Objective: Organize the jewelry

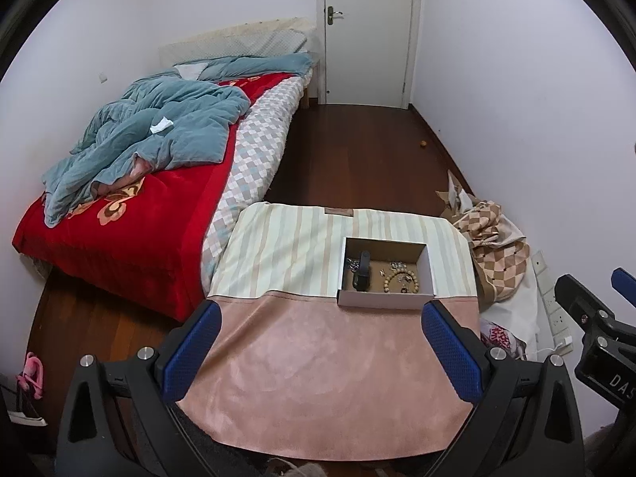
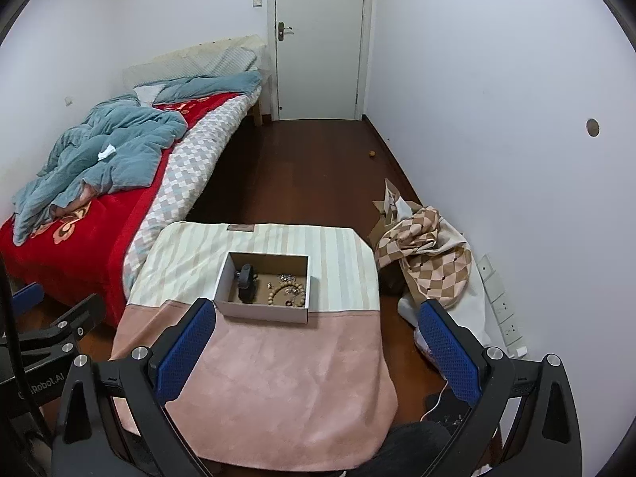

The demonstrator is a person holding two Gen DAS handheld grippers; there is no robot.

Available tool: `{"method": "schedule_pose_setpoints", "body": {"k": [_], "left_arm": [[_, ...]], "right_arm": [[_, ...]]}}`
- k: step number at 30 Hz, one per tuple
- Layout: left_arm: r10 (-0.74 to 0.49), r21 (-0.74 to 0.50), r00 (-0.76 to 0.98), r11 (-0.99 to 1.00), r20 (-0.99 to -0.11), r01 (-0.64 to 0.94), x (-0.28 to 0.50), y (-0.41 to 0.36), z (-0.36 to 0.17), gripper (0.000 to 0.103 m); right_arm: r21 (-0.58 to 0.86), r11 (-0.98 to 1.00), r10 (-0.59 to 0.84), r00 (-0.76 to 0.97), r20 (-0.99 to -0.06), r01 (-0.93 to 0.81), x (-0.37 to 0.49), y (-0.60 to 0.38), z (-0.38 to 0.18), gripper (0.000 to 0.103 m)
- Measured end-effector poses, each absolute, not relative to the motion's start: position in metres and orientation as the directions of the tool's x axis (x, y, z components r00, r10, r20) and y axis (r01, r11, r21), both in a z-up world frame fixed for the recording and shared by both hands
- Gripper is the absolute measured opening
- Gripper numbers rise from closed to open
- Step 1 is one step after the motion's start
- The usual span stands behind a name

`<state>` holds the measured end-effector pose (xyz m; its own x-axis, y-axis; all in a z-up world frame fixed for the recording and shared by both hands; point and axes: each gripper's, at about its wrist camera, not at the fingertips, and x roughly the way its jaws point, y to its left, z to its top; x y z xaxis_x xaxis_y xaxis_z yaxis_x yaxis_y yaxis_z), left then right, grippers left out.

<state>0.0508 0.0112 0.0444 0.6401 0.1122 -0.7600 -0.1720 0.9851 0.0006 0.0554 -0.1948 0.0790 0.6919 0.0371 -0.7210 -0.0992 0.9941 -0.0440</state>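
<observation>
Bedroom with white walls, dark wood floor, closed white door (image 1: 367, 31) at the far end; low surface (image 1: 318, 357) in the foreground, draped in cloth, pink on the near half and pale striped on the far half.

Item 1. Open cardboard box (image 1: 384, 298), shallow, white outside and brown inside, standing on the striped half right at the seam with the pink. Contents: a wooden bead bracelet (image 1: 401, 280) toward the box's right side; a dark strap-like piece (image 1: 362, 272) toward its left, with a small silvery chain just left of that; several small metal pieces near the beads, too small to identify.

Item 2. Left tool (image 1: 320, 318), blue-padded fingers spread wide, holding nothing, touching nothing. The box lies just beyond its fingertips, toward the right finger.

Item 3. Right tool (image 2: 318, 314), fingers likewise spread wide and empty. The box lies just beyond its left fingertip, off to the left of its centre line. Lettering "Robot.AI" reads on the left tool's body at this view's left edge; "DAS" reads on the right tool's body in the left view.

Item 4. Left of the box: bed (image 1: 119, 214) with red floral blanket and rumpled blue quilt (image 1: 159, 135).

Item 5. Right of the box: checked brown-and-cream fabric (image 2: 425, 254) heaped on the floor against the wall.
</observation>
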Motion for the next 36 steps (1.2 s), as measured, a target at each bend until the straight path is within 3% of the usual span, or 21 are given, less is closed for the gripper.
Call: {"method": "schedule_pose_setpoints", "body": {"k": [18,36], "left_arm": [[0.132,0.039,0.559,0.984,-0.819,-0.175,0.108,0.008,0.017,0.103],[0.121,0.035,0.547,0.986,-0.828,-0.165,0.113,0.007,0.013,0.103]], "right_arm": [[-0.064,0.995,-0.006,0.613,-0.79,-0.072,0.127,-0.197,0.039,0.103],[-0.077,0.994,-0.014,0.596,-0.803,-0.081,0.136,-0.195,0.033,0.103]]}}
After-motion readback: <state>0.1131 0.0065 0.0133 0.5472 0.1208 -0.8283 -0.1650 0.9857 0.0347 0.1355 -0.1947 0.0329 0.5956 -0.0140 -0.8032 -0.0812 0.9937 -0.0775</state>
